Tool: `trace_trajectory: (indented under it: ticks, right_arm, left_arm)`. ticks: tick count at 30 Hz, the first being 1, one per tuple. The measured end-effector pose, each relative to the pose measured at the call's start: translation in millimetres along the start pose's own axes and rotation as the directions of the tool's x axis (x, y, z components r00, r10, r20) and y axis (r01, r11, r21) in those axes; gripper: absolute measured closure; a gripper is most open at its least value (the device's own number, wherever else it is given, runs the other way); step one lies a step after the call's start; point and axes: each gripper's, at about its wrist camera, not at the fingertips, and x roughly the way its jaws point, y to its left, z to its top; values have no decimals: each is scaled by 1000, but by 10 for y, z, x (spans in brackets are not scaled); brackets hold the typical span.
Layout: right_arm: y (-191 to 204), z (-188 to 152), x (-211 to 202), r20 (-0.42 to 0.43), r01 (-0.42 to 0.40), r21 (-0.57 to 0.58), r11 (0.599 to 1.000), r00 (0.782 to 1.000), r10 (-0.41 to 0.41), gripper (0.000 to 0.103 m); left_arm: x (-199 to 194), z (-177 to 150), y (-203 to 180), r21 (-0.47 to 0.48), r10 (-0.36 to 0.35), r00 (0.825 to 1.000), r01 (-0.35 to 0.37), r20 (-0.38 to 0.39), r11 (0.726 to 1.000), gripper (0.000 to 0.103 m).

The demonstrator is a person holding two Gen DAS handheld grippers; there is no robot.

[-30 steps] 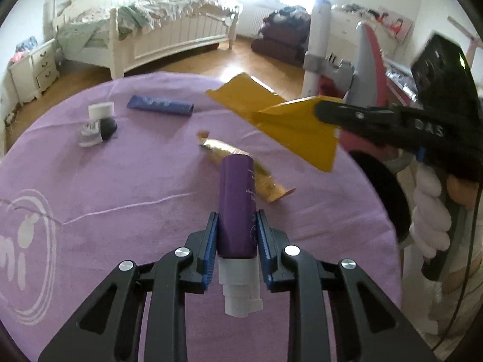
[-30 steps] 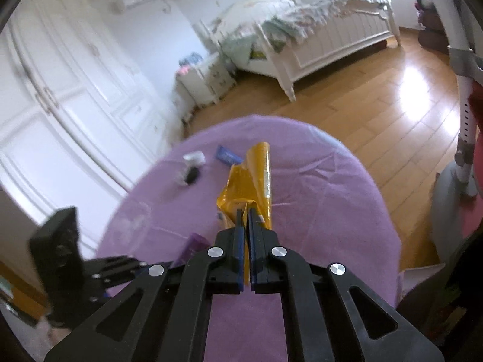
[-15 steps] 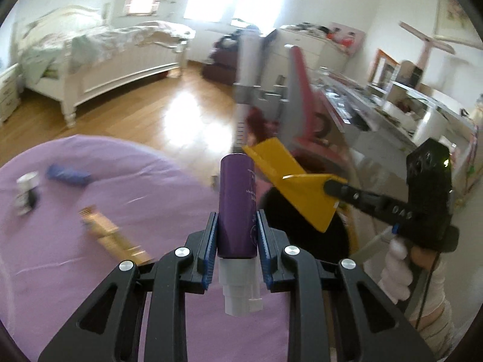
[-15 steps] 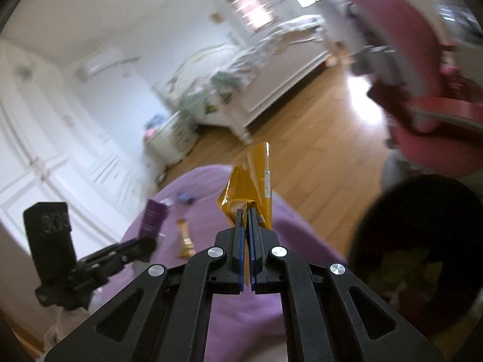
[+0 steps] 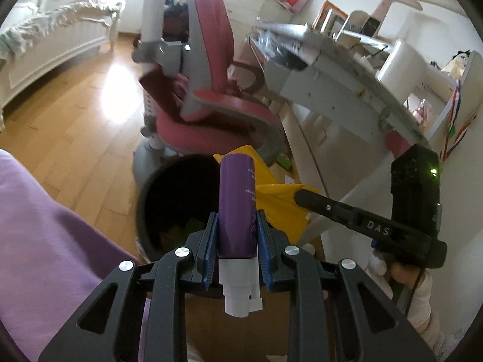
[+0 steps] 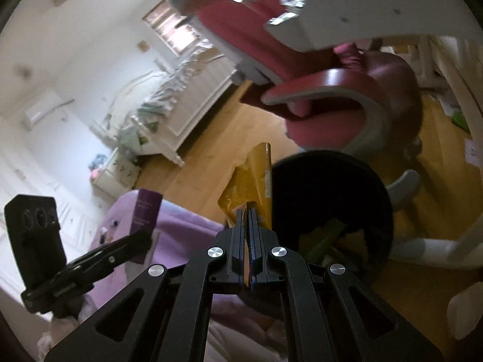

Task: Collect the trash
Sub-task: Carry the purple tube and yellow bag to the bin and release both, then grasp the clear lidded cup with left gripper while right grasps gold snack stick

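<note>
**Both grippers loaded beside the black bin**

The left gripper (image 5: 237,241) is clamped on a purple tube (image 5: 237,202), blue pads pressed to its sides, white cap toward the camera and the flat end pointing out over the near rim of the black bin (image 5: 169,199). White print runs along the tube, too small to read.

The right gripper (image 6: 248,220) has its jaws closed tight on a crumpled yellow wrapper (image 6: 252,181), which stands up just left of the bin in its own view. From the left wrist, the right gripper's arm carries the letters "DAS".

The bin stands open on the wood floor (image 5: 75,114), with greenish and yellow scraps lying inside it. The purple tablecloth (image 5: 39,229) ends just short of the bin. Beyond the bin a pink chair (image 5: 211,114) crowds its far rim, a white desk (image 5: 347,84) overhanging beside it. Open floor stretches from the bin to the white bed (image 5: 54,39).
</note>
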Motion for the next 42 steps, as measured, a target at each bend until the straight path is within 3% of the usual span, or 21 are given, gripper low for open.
trace_trajectory:
  ticks: [4, 7, 9, 10, 11, 12, 13, 14, 20, 25, 32, 35, 39, 42]
  right_arm:
    - [-107, -16, 60, -9, 16, 27, 999, 1000, -16, 99]
    - [-181, -35, 89, -16, 34, 41, 999, 999, -34, 99]
    - [-180, 4, 111, -25, 55, 51, 997, 998, -54, 99]
    - [-207, 2, 132, -35, 64, 58, 996, 997, -62, 95]
    - [-215, 8, 151, -41, 72, 63, 995, 997, -70, 79]
    - [-226, 14, 168, -45, 84, 67, 994, 996, -81, 67]
    - [-229, 15, 179, -48, 95, 72, 993, 995, -92, 48]
    - [-217, 7, 181, -39, 88, 80, 993, 996, -85, 39]
    - [188, 0, 353, -65, 41, 6, 999, 997, -40, 36]
    - [878, -17, 590, -114, -56, -129, 990, 993, 41, 36]
    - [1963, -134, 916, -191, -216, -284, 934, 967, 165, 36]
    - [2307, -211, 1058, -224, -256, -319, 912, 956, 190, 36]
    - [2638, -282, 1218, -253, -282, -346, 895, 946, 201, 36]
    - [2840, -352, 1338, -272, -291, -370, 882, 942, 197, 36]
  left_arm:
    - [210, 13, -38, -1, -5, 999, 5, -35, 1000, 78]
    - [322, 46, -68, 5, 35, 998, -35, -46, 999, 74]
    - [354, 65, -59, -1, 69, 996, -69, -59, 998, 55]
    - [334, 71, -48, -3, 88, 995, -89, -54, 996, 34]
    - [264, 71, -43, 3, 109, 994, -109, -25, 994, 21]
    - [199, 82, -44, 11, 118, 993, -118, -1, 993, 19]
    - [112, 84, -38, 22, 130, 991, -130, 22, 991, 18]
    - [67, 91, -30, 28, 139, 990, -140, 29, 990, 18]
    - [-438, 95, 350, -38, 236, 967, -233, 98, 972, 18]
    - [-1055, -15, 919, -167, 358, 921, -332, 155, 928, 18]
    - [-1764, -258, 1446, -275, 554, 814, -500, 176, 821, 18]
    - [-1934, -356, 1555, -291, 605, 778, -547, 170, 785, 18]
    - [-2095, -452, 1700, -295, 646, 745, -588, 166, 753, 18]
    - [-2161, -519, 1781, -297, 657, 737, -598, 162, 744, 18]
